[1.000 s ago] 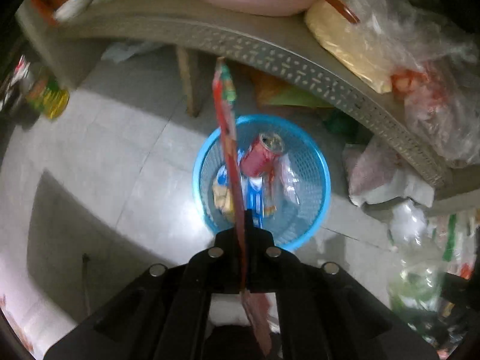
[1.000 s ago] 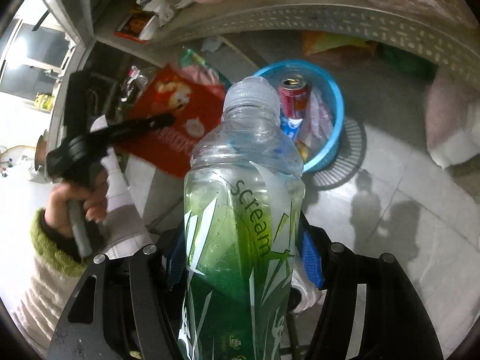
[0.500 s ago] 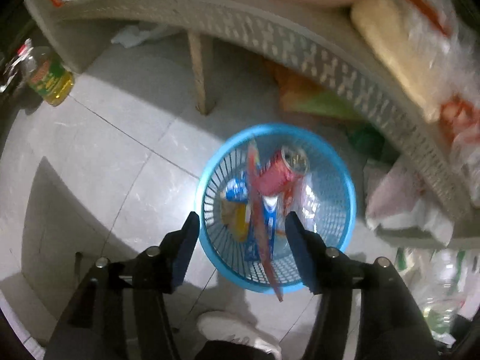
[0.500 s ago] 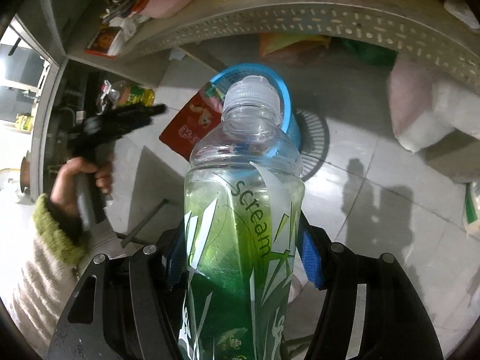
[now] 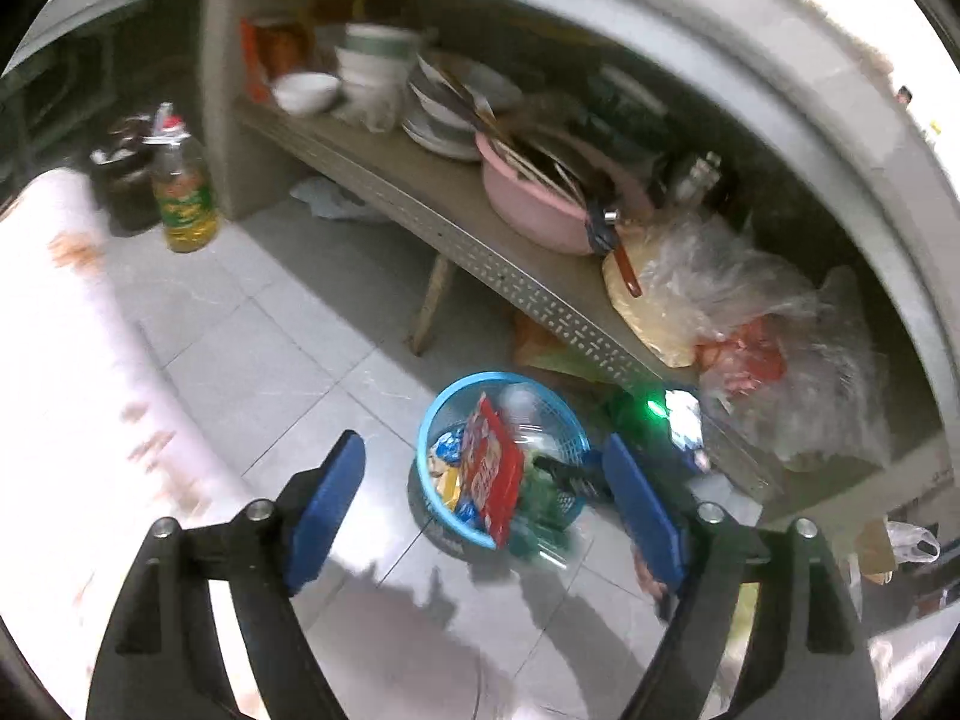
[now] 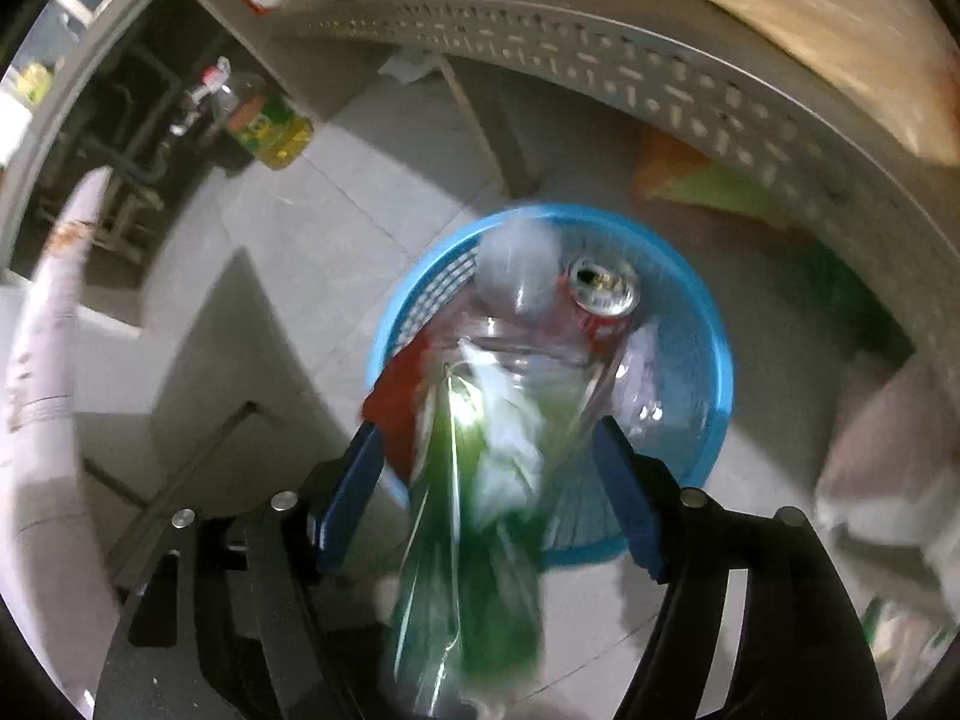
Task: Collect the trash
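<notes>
A blue plastic basket [image 5: 432,420] [image 6: 714,360] stands on the tiled floor under a shelf. In it lie a red snack wrapper [image 5: 495,468] [image 6: 396,402], a red drink can [image 6: 603,294] and other wrappers. My left gripper [image 5: 486,498] is open and empty, held back from the basket. My right gripper [image 6: 489,456] is open above the basket. The clear green-labelled bottle [image 6: 480,480] is blurred between its spread fingers, neck pointing into the basket; it also shows in the left wrist view [image 5: 528,420].
A perforated grey shelf [image 5: 480,246] [image 6: 600,72] overhangs the basket, with a pink bowl [image 5: 528,204], dishes and plastic bags [image 5: 750,324]. An oil bottle [image 5: 183,198] [image 6: 267,120] stands on the floor at left. A shelf leg [image 5: 432,306] is behind the basket.
The left gripper opened, the red wrapper fell into the basket, and the gripper drew back. The right gripper moved over the basket and opened; the bottle is dropping from it.
</notes>
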Demonstrator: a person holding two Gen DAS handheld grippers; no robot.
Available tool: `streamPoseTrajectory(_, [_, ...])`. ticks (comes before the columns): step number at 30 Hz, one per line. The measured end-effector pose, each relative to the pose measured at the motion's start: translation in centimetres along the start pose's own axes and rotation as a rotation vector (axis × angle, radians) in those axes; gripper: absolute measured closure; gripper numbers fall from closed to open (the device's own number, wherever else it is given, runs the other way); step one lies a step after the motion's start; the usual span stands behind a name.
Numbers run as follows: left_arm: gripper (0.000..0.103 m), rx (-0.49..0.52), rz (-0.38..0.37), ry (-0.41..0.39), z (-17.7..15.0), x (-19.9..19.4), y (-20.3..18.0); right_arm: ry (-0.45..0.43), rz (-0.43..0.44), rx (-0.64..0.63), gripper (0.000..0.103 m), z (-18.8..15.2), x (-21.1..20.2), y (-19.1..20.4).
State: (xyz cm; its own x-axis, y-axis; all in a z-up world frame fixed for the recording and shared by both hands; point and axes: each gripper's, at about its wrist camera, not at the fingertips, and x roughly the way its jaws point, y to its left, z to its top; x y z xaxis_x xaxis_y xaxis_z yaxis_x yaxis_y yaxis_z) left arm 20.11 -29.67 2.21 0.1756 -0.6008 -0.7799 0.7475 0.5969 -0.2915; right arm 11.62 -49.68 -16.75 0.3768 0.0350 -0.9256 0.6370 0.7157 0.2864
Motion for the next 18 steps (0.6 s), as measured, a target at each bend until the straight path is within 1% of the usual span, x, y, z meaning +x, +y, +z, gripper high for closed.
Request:
streamPoseTrajectory(1, [0.020,-0.008,0.009,-0.012,-0.9,-0.9,0.2,-0.010,-0.017,0.003,0.034,-0.2,-0.2,0.2])
streamPoseTrajectory(2, [0.019,-0.009,0.022,-0.020,-2.2,-2.1,0.4,-0.019,-0.011,0.017,0.034,-0.5,-0.5,0.1])
streamPoseTrajectory(4, [0.017,-0.012,0.057,-0.037,-5.0,-4.1,0.9,-0.035,0.048,0.062,0.034,-1.6,-1.7,-0.5])
streamPoseTrajectory(6, [0.017,-0.030,0.070,-0.040,-7.4,-5.1,1.3,-0.059,0.064,0.071,0.034,-3.2,-3.5,-1.0])
streamPoseTrajectory(8, [0.017,-0.055,0.049,-0.032,-9.7,-5.5,1.4,-0.081,0.075,0.072,0.034,-4.9,-5.1,-1.5])
streamPoseTrajectory(9, [0.017,-0.081,0.037,-0.034,-11.0,-6.0,1.4,-0.092,0.082,0.072,0.034,-6.4,-6.4,-1.8])
streamPoseTrajectory(11, [0.017,-0.105,0.021,-0.049,-12.7,-6.8,1.5,-0.102,0.077,0.071,0.034,-8.1,-7.6,-1.8])
streamPoseTrajectory(15, [0.014,-0.099,0.023,-0.078,-14.9,-8.2,0.8,-0.125,0.064,0.047,0.034,-11.9,-10.7,-1.2])
streamPoseTrajectory(18, [0.009,-0.085,0.057,-0.121,-16.0,-9.9,0.4,-0.166,0.045,-0.003,0.030,-13.8,-13.1,0.6])
